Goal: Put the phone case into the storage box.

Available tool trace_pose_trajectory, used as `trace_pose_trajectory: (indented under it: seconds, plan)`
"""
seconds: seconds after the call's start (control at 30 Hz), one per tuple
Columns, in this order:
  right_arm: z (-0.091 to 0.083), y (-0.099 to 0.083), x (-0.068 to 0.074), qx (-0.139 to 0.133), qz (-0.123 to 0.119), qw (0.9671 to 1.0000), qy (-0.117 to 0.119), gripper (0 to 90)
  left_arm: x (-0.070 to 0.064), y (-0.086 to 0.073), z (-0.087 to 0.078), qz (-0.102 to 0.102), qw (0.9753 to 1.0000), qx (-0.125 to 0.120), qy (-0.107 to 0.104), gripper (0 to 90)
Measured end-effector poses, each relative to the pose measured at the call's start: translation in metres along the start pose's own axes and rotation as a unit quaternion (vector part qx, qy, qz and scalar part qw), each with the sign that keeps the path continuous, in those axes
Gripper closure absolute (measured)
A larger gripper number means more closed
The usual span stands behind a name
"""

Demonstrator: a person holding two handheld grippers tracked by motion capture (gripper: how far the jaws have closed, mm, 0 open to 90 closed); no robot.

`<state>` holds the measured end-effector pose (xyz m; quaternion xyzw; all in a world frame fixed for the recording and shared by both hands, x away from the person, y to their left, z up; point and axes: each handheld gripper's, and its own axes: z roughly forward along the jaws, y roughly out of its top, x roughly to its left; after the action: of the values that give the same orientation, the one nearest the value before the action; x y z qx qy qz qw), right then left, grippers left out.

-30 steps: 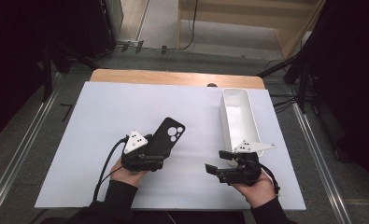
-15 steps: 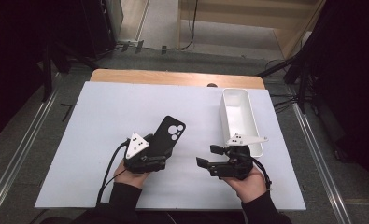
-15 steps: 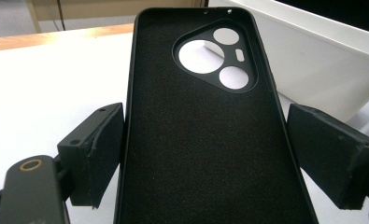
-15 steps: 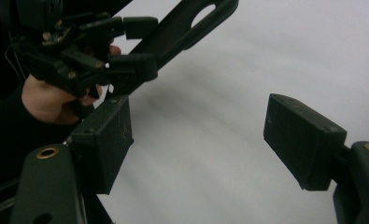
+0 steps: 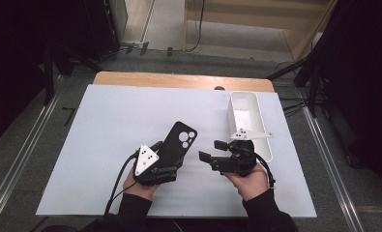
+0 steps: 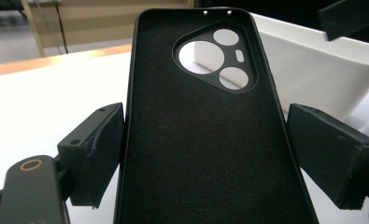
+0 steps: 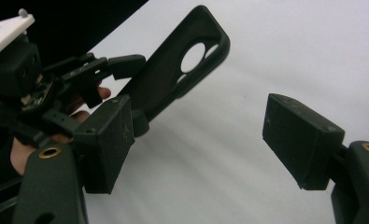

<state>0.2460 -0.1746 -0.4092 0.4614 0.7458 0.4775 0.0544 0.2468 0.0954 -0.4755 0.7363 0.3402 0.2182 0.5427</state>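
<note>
**Phone case held between the left jaws above the white table**

Phone case point(image 5: 177, 143), black and empty, sat in the left gripper point(image 5: 167, 157) near the front middle of the white table point(image 5: 106, 121). In the high view it slanted up and away from the person's left hand point(image 5: 139, 183), its camera cut-out at the far end and pointing toward the back right. The left gripper view showed the case's soft dark inner face turned toward the camera, with the left jaw pressed against one long edge. The right jaw stood just beside the other long edge; whether it actually touched could not be told from that view. The jaws were set narrow, about the width of the case, and the case was lifted clear of the table at its far end, as the right gripper view showed.

Further right, the right gripper point(image 5: 210, 151) lay low over the table in the person's right hand point(image 5: 249, 181), aimed sideways at the case and near it but apart. Its jaws stood wide with nothing between them; in the right gripper view the case point(image 7: 173, 79) and the left gripper point(image 7: 121, 65) appeared beyond the gap, over bare white surface.

A long white plastic bin point(image 5: 249, 121) stood at the right of the table, just behind the right gripper, running front to back. The left gripper view showed its wall point(image 6: 313, 65) behind the case. A wooden strip point(image 5: 179, 81) edged the far side of the table.
</note>
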Motion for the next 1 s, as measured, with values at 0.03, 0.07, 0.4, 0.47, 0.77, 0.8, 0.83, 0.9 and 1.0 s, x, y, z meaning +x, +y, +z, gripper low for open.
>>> trace_pose_trajectory:
  seconds: [0.03, 0.07, 0.4, 0.47, 0.77, 0.8, 0.83, 0.9, 1.0]
  plan:
    - [0.002, 0.001, 0.000, -0.001, -0.001, 1.0000, -0.001, 23.0, -0.001, -0.001, 0.000, 0.001, 1.0000, 0.001, 0.003, 14.0]
    - [0.003, 0.002, 0.000, -0.001, -0.001, 1.0000, 0.000, 23.0, -0.001, -0.001, 0.000, -0.001, 1.0000, 0.000, 0.003, 14.0]
    - [0.010, 0.010, 0.000, -0.003, 0.005, 1.0000, 0.001, 23.1, -0.004, -0.007, 0.000, -0.015, 0.9998, 0.003, -0.011, 13.9]
    - [0.012, 0.012, 0.000, -0.007, 0.010, 0.9999, 0.003, 23.1, -0.003, -0.007, 0.000, -0.018, 0.9998, 0.001, -0.013, 13.9]
    - [0.020, 0.020, -0.001, -0.013, 0.019, 0.9996, 0.015, 23.1, -0.004, -0.007, 0.000, -0.024, 0.9994, -0.004, -0.024, 13.9]
    - [0.022, 0.021, -0.001, -0.012, 0.019, 0.9997, 0.013, 23.1, -0.004, -0.007, 0.000, -0.024, 0.9994, -0.005, -0.024, 13.9]
    - [0.023, 0.021, -0.002, -0.013, 0.017, 0.9997, 0.012, 23.1, -0.004, -0.006, 0.000, -0.023, 0.9994, -0.005, -0.024, 13.9]
    - [0.025, 0.022, -0.002, -0.010, 0.020, 0.9997, 0.008, 23.2, -0.003, -0.006, -0.001, -0.025, 0.9994, -0.008, -0.022, 13.9]
    - [0.027, 0.024, -0.005, -0.008, 0.026, 0.9996, 0.006, 23.6, -0.003, -0.005, -0.002, -0.024, 0.9995, -0.008, -0.021, 13.9]
